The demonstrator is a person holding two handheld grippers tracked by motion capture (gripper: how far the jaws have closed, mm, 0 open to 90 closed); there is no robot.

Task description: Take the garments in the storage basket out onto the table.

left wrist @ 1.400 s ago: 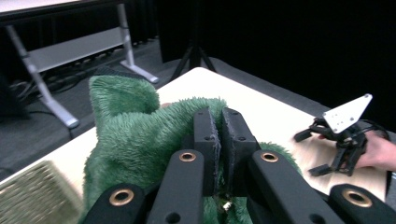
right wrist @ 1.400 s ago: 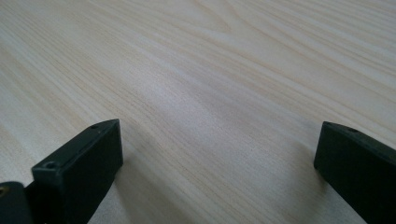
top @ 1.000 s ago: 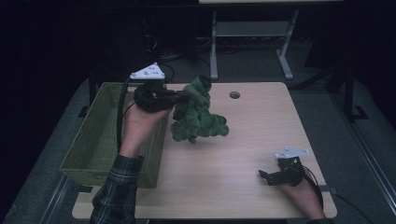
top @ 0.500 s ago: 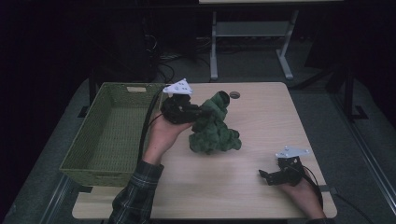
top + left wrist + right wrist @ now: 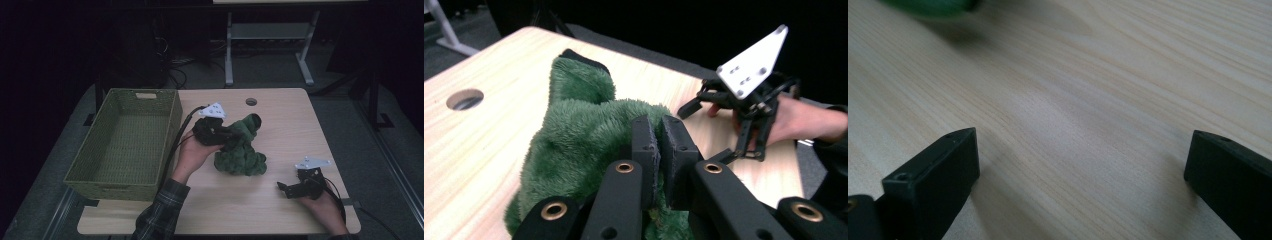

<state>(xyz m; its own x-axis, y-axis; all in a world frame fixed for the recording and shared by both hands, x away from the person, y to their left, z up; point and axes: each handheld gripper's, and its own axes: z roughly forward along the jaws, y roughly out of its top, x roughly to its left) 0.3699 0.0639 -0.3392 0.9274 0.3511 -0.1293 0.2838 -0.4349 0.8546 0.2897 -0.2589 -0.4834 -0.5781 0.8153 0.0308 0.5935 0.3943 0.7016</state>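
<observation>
A fuzzy green plush cloth (image 5: 241,159) sits bunched on the middle of the wooden table (image 5: 280,125), its lower part resting on the wood. My left gripper (image 5: 230,134) is shut on its upper fold and holds that end up. In the left gripper view the two jaws (image 5: 661,150) press together with green pile (image 5: 574,130) pinched between them. My right gripper (image 5: 286,189) rests low near the front right of the table, jaws wide apart over bare wood (image 5: 1083,165). It also appears farther off in the left gripper view (image 5: 706,132).
A green woven basket (image 5: 112,189) stands empty at the table's left side, close to my left forearm. A round cable hole (image 5: 251,101) lies near the far edge. A metal stand (image 5: 270,35) rises behind the table on the dark floor.
My left hand has carried the green cloth to the right and downward, away from the basket's edge, and the cloth's bottom has settled on the table. The right hand has stayed in place.
</observation>
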